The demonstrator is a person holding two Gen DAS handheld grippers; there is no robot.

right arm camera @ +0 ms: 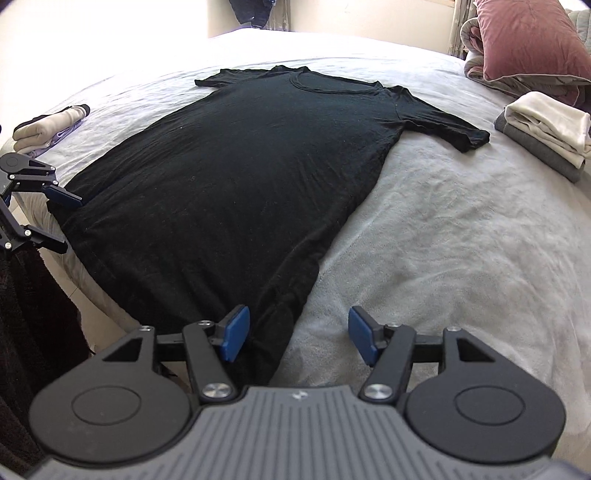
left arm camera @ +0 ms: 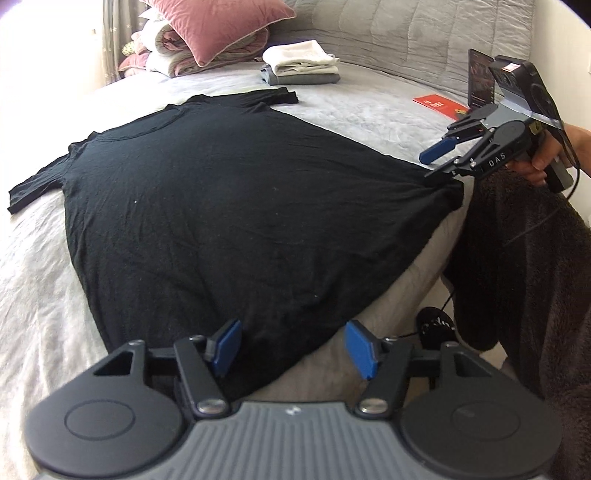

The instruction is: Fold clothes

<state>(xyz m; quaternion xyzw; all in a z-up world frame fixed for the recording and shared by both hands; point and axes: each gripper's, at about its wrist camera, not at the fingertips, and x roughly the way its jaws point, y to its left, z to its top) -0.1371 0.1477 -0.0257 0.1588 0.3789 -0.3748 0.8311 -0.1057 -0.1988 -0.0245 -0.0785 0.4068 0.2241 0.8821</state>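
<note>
A black T-shirt [right arm camera: 236,177] lies flat on the gray bed [right arm camera: 443,258], its bottom edge right in front of both grippers. The left gripper [left arm camera: 293,345] and right gripper [right arm camera: 299,334] are apart and hold nothing. Far past them sit folded clothes [left arm camera: 301,62] and a pink pillow [left arm camera: 221,27].

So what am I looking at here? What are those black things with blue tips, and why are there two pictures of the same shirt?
Those are hand-held grippers, one in each of a person's hands, not a robot. Each carries a camera looking along its two blue-padded fingers, so you get two views of one moment. One picture is from the left gripper, the other from the right gripper; each also shows the other gripper at its edge. A black T-shirt lies spread flat on the bed, its hem toward the grippers. Both grippers sit at the hem corners with jaws open, gripping nothing. Farther back are a stack of folded clothes, a pink pillow and a red booklet.
</note>
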